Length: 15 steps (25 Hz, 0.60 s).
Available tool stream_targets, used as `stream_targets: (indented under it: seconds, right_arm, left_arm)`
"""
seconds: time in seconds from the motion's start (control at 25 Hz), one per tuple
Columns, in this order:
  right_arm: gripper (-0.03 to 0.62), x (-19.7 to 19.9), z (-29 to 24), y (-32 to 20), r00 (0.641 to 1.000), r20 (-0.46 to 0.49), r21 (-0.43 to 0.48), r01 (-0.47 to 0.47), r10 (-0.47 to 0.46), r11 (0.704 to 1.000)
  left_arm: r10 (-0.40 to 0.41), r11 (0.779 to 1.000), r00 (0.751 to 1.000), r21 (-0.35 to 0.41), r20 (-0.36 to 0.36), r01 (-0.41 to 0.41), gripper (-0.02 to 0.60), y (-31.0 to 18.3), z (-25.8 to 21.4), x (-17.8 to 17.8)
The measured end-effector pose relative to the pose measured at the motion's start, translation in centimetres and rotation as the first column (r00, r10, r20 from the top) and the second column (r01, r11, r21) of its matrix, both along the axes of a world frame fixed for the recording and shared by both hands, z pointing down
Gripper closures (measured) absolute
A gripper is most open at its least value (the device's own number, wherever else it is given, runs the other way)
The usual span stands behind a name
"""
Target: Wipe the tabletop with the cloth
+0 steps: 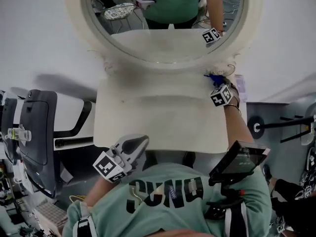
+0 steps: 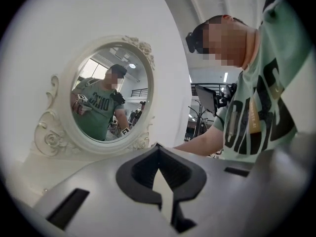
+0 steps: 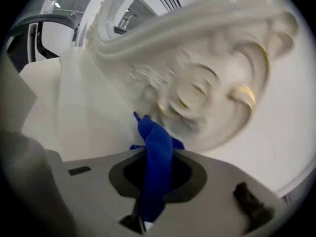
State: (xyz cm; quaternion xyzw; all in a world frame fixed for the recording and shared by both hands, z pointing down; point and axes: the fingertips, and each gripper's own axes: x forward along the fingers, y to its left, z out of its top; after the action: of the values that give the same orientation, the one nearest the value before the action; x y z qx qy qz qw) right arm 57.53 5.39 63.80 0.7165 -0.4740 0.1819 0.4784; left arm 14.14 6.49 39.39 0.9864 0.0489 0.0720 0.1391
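Observation:
The cream tabletop (image 1: 163, 117) of a vanity stands below a round mirror (image 1: 168, 23). My right gripper (image 1: 216, 81) is at the table's far right corner, right against the carved mirror frame (image 3: 207, 93). It is shut on a blue cloth (image 3: 154, 137), which sticks out past the jaws toward the frame; in the head view only a scrap of the cloth (image 1: 214, 77) shows. My left gripper (image 1: 139, 141) hangs at the table's near edge by my torso, off the tabletop, jaws together and empty. The left gripper (image 2: 158, 154) points toward the mirror (image 2: 111, 98).
A dark padded chair (image 1: 39, 132) stands left of the table. A black stand (image 1: 281, 125) and cables sit at the right. A dark screen device (image 1: 239, 162) hangs at my chest. White wall lies behind the mirror.

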Motion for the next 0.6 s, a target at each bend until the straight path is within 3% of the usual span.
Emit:
stream_targets:
  seconds: [0.12, 0.2, 0.32, 0.48, 0.6]
  right_arm:
    - [0.534, 6.8, -0.7, 5.3, 0.998, -0.038, -0.012, -0.048, 0.047, 0.999]
    - [0.534, 8.1, -1.1, 5.9, 0.998, -0.048, -0.008, -0.031, 0.030, 0.999]
    - [0.534, 7.1, -0.6, 4.6, 0.999, -0.044, 0.002, -0.006, 0.006, 1.000]
    - [0.534, 6.4, -0.4, 5.4, 0.999, -0.032, -0.040, -0.039, 0.038, 0.998]
    - [0.533, 0.5, -1.0, 2.2, 0.998, -0.008, -0.041, 0.055, -0.055, 0.998]
  left_arm:
    - [0.030, 0.999, 0.999, -0.010, 0.020, -0.030, 0.577, 3.8, 0.1, 4.1]
    - [0.041, 0.999, 0.999, -0.012, 0.030, -0.040, 0.578, 5.2, 0.0, 5.6]
    - [0.012, 1.000, 0.999, -0.019, 0.040, -0.012, 0.577, 5.0, -0.5, 5.9]
    - [-0.012, 0.999, 1.000, -0.042, 0.002, 0.012, 0.577, 3.3, -0.6, 5.0]
    - [-0.045, 0.998, 0.998, -0.050, -0.033, 0.043, 0.578, 0.3, -0.7, 2.0]
